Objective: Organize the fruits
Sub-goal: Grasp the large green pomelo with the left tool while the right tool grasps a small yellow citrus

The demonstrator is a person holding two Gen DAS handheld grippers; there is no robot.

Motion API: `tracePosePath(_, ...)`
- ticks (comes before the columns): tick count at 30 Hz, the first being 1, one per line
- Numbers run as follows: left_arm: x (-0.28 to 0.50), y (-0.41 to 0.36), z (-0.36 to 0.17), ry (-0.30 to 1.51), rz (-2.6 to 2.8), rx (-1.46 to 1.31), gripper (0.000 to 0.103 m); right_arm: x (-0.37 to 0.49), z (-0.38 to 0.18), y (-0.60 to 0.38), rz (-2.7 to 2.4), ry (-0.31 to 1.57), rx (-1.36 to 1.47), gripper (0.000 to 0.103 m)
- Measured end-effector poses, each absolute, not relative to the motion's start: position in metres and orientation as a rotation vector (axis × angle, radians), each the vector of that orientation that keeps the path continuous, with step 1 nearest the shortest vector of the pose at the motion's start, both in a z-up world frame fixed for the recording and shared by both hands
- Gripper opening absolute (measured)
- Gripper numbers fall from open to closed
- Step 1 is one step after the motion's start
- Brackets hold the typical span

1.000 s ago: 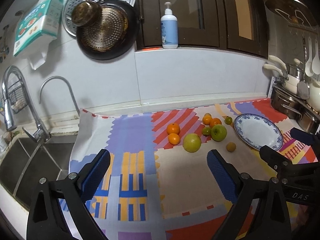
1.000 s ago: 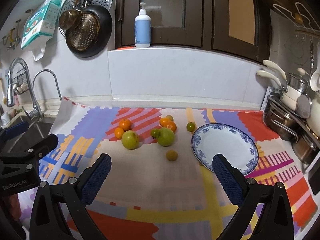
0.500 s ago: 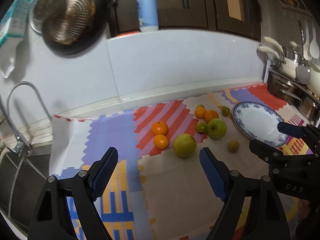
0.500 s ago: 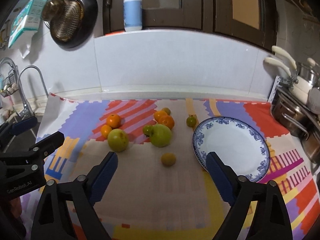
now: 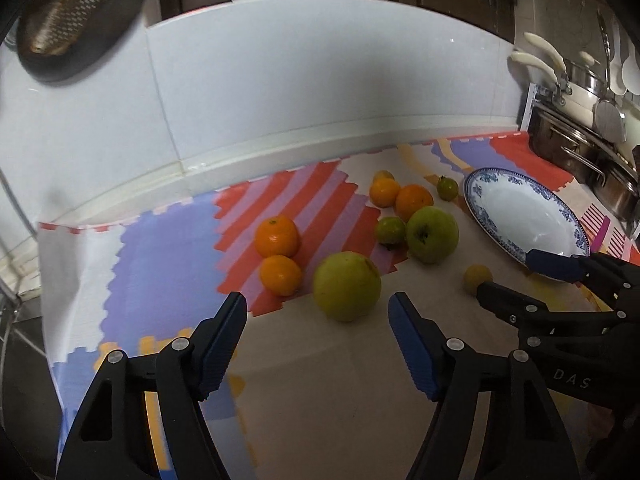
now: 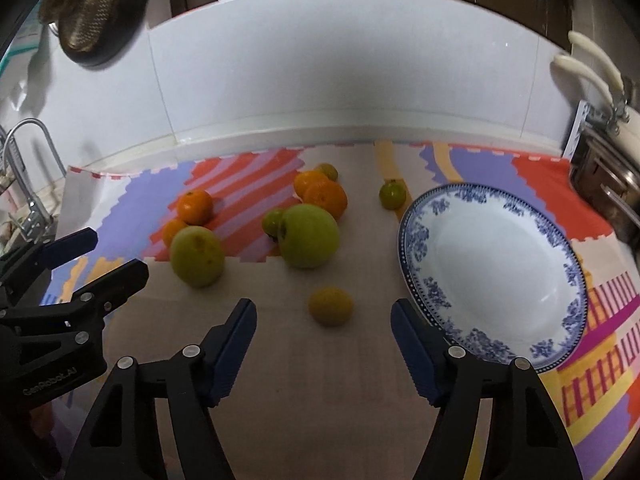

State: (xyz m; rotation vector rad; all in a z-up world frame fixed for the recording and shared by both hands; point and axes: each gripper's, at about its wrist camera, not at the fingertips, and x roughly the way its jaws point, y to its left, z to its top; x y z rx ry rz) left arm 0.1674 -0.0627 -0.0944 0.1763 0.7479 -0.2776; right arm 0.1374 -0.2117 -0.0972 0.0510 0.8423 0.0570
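Both tools have just been closing yet grip nothing: the left tool (image 5: 316, 312) faces the big round yellow-green apple (image 5: 346, 286) just beyond it, and the right tool (image 6: 324, 320) faces the small round yellow fruit (image 6: 330, 305) just beyond it.

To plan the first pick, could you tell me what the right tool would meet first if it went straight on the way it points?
Most likely the small yellow fruit: it lies just ahead of the right tool, centred on the gap between its open jaws, which have just been closing. Depth is unclear.

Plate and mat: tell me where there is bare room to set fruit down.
The blue-rimmed plate holds nothing. The beige patch before the small yellow fruit is bare. Crowded: the red-striped area with oranges and green apples.
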Motion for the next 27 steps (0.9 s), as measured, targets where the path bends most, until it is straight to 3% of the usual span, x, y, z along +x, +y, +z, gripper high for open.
tracePosePath(21,0.204,-0.085,-0.123,0.825,-0.352,0.174,0.057,0.162,-0.123,-0.217,0.081,0.928,0.100,0.051)
tracePosePath(27,0.205,-0.084,-0.126,0.833,-0.351,0.173,0.049,0.163,-0.124,-0.217,0.086,0.925,0.094,0.040)
